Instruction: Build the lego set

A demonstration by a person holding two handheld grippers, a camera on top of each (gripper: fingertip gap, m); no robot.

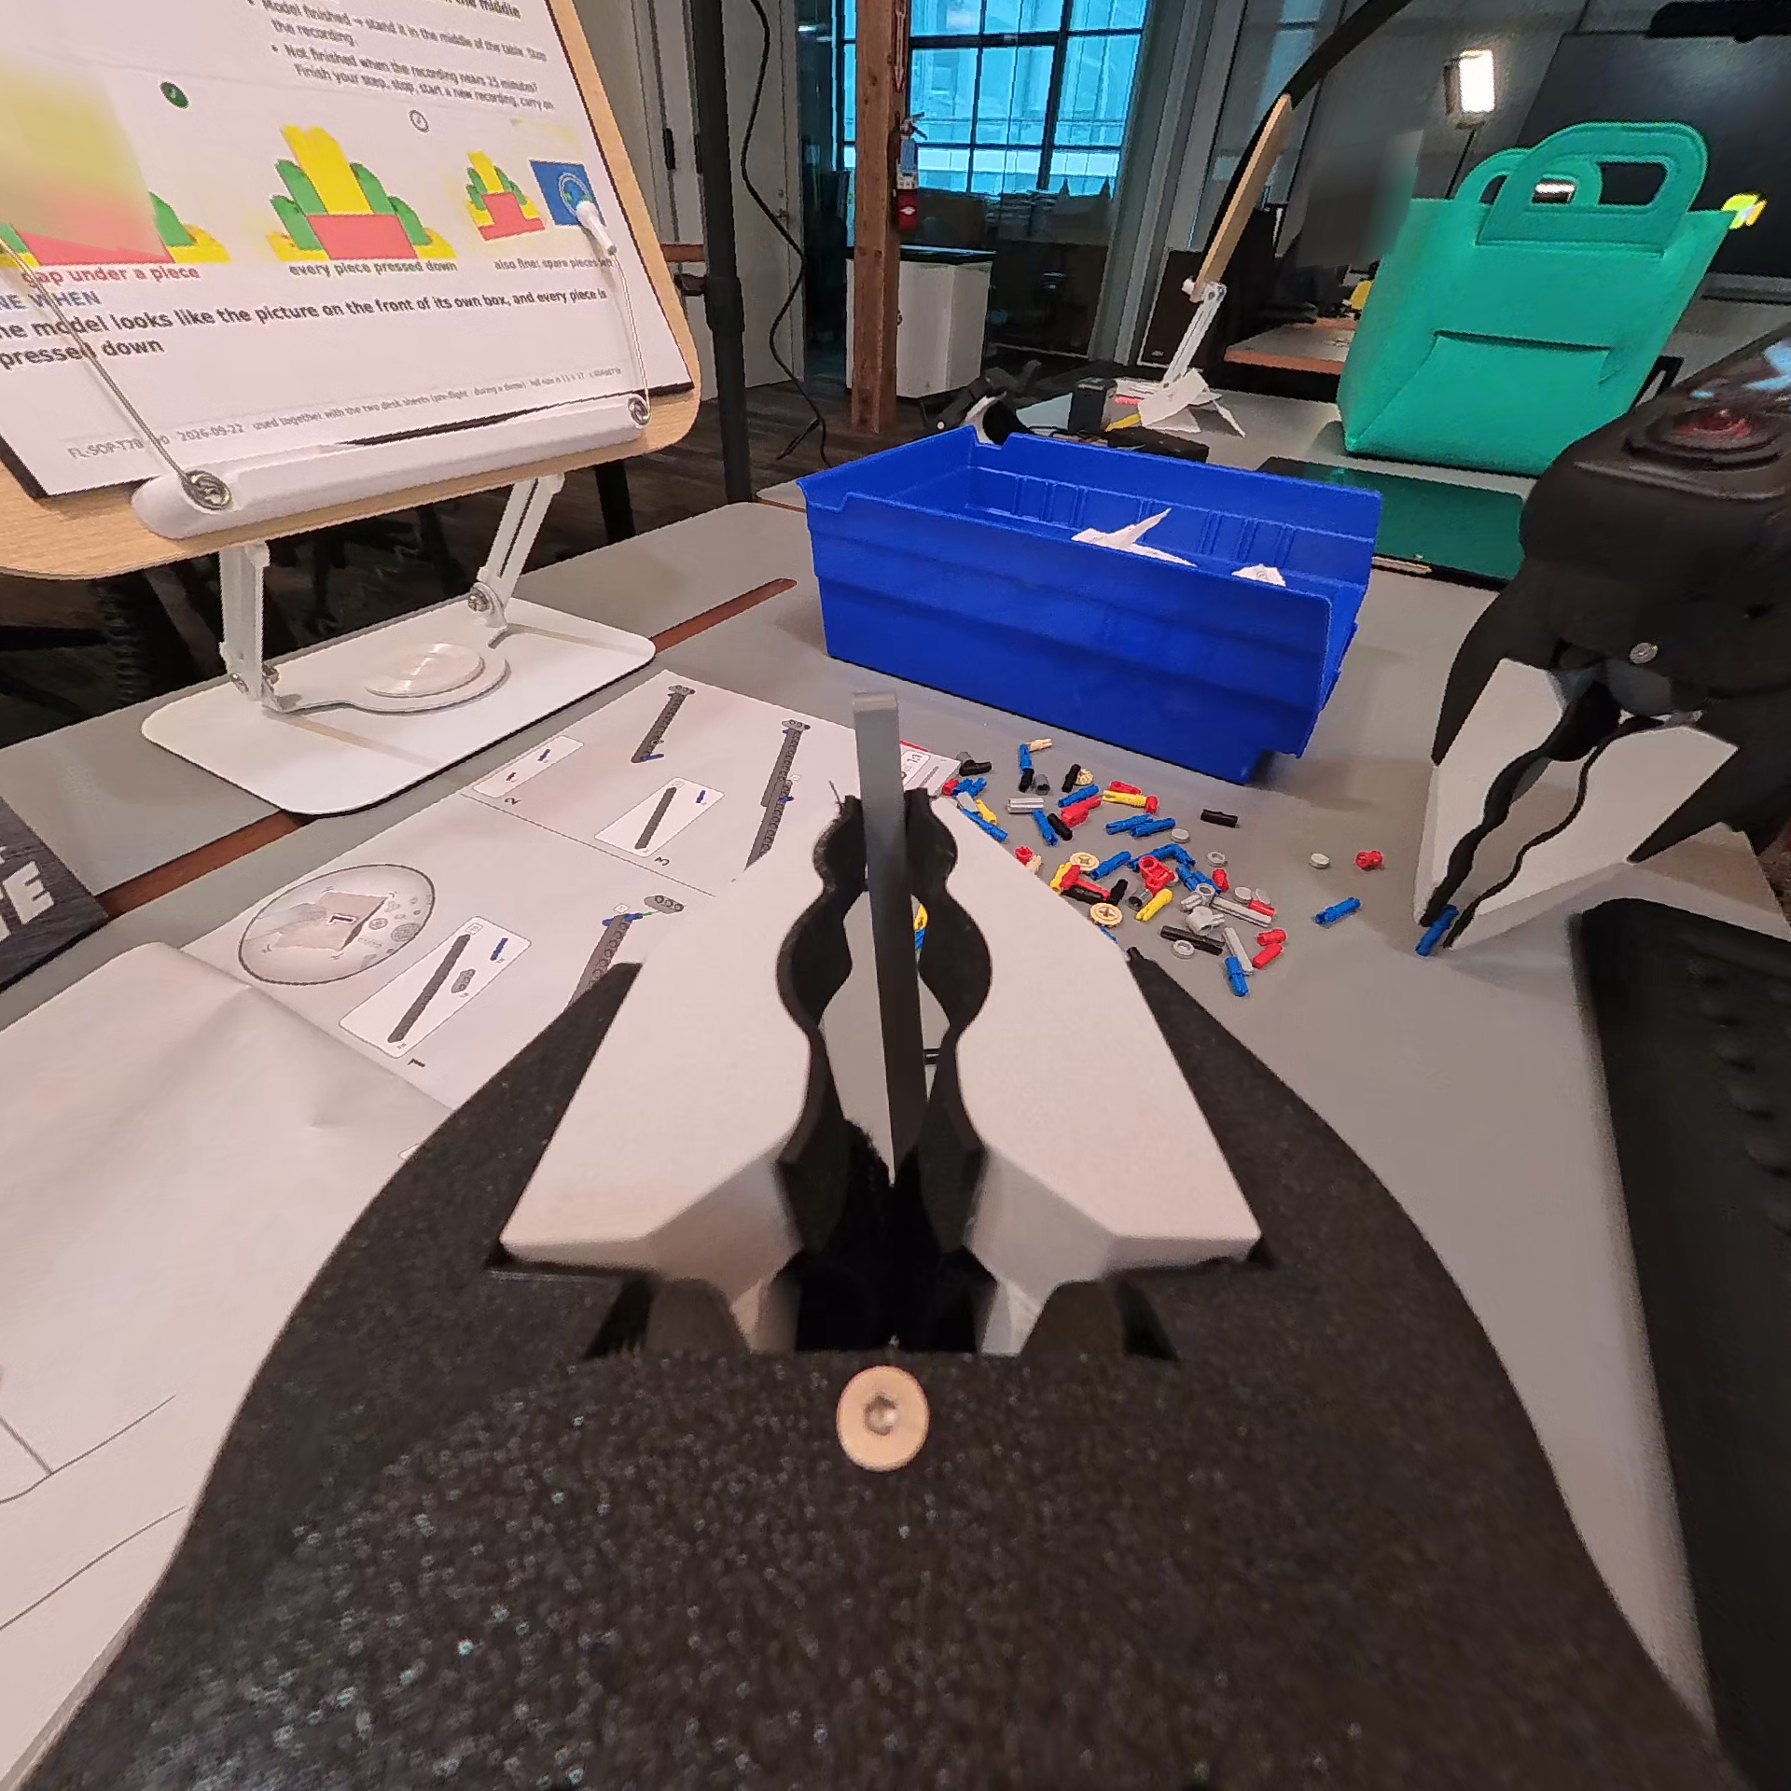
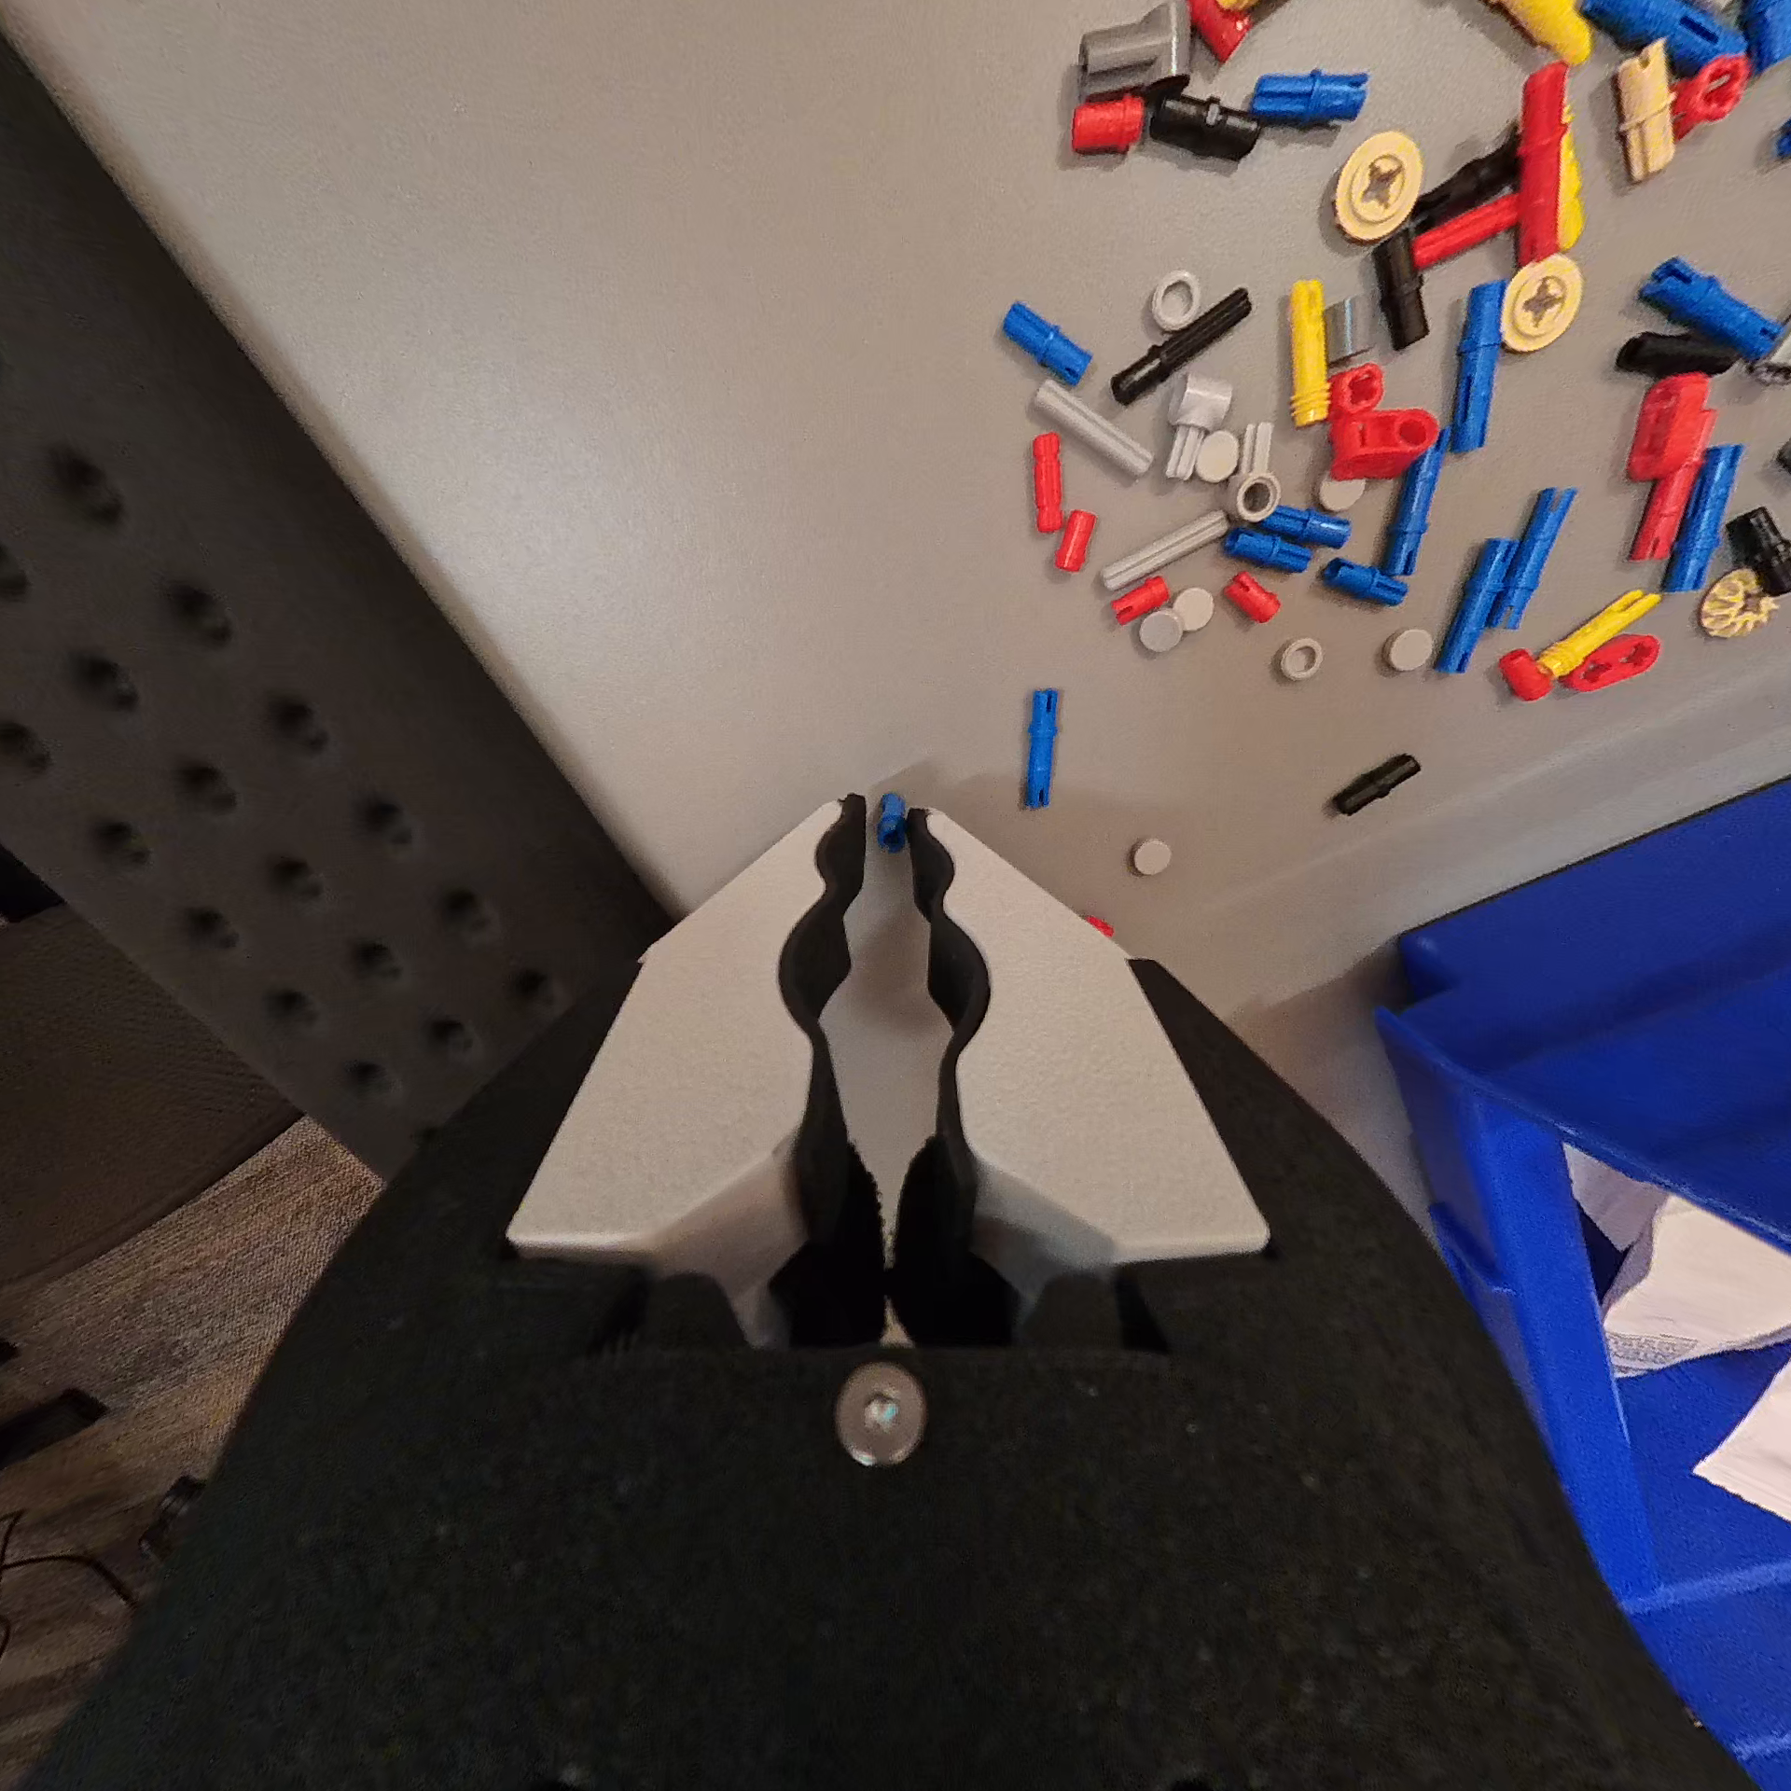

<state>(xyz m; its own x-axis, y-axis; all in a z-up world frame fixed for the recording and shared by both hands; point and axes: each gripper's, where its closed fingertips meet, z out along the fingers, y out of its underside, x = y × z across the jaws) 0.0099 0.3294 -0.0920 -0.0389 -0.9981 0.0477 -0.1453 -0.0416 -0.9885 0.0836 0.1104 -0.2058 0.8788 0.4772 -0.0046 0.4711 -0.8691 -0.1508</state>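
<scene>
Two grippers: our left gripper [image 1: 884,824] pinches a long grey beam [image 1: 887,901] upright above the instruction sheet [image 1: 407,930]. Our right gripper [image 2: 887,819], nearly closed, nips a blue pin [image 2: 890,820] at the table [image 2: 581,388], near the loose pieces [image 2: 1357,388].

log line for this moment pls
left gripper: shut on grey beam, upright | right gripper: tips around blue pin on table | loose pieces: scattered beside blue bin

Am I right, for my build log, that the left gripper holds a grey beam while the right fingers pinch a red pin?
Not quite: the pin between the right fingers is blue, as the right wrist view shows. The left gripper does hold the grey beam.
</scene>
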